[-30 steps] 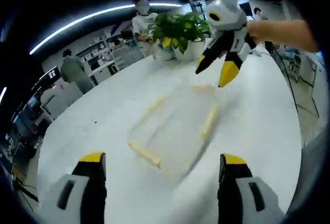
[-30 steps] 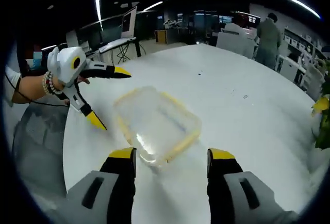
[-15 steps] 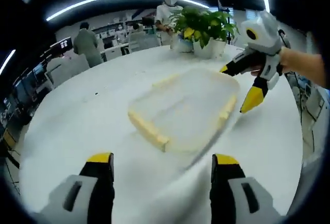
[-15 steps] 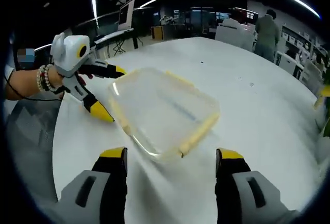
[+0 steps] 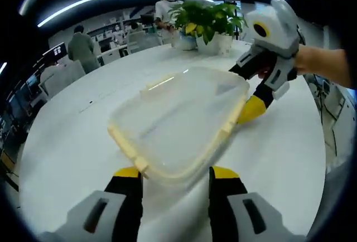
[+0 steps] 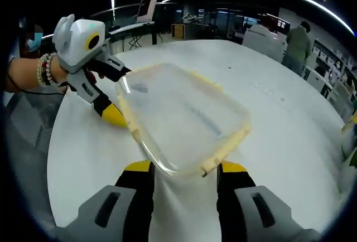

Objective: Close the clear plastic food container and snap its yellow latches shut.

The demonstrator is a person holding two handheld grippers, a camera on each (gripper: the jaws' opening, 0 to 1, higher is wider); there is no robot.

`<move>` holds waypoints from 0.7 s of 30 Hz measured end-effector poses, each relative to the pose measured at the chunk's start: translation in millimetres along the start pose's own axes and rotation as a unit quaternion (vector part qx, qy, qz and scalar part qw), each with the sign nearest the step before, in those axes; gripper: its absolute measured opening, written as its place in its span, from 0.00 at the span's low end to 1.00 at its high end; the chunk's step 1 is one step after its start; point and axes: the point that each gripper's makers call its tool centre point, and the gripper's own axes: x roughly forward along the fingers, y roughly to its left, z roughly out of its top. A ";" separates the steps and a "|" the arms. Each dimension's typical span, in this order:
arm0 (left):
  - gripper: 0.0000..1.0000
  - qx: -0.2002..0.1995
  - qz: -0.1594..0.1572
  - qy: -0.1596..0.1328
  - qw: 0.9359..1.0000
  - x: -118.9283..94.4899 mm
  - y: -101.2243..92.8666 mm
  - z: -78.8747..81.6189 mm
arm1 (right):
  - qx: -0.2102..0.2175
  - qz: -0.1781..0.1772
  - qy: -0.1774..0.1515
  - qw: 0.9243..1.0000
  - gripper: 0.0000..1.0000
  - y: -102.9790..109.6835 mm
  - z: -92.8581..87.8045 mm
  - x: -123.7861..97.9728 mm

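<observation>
Here the clear container (image 5: 181, 122) sits on the white table (image 5: 67, 141) between the two grippers, one at each opposite end, likely to brace it for latching. The left gripper (image 5: 174, 174) has its jaws parted just under the near rim, gripping nothing. The right gripper (image 6: 183, 169) is likewise parted at its near corner, beside a yellow latch (image 6: 226, 147).
</observation>
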 end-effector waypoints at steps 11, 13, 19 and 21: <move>0.38 -0.003 0.005 0.018 1.000 -7.2 16.9 -11.6 | 0.001 -0.001 -0.006 1.000 0.40 9.8 11.9 12.6; 0.38 -0.004 0.008 0.022 1.000 -10.1 24.1 -15.8 | 0.002 -0.001 -0.010 1.000 0.39 13.4 16.6 17.8; 0.32 0.021 0.031 0.058 0.998 -19.1 57.2 -35.5 | -0.037 -0.013 -0.019 0.999 0.33 29.0 36.9 38.3; 0.31 0.021 0.037 0.068 0.997 -23.1 67.1 -40.4 | -0.049 -0.013 -0.020 0.999 0.31 33.1 42.4 44.2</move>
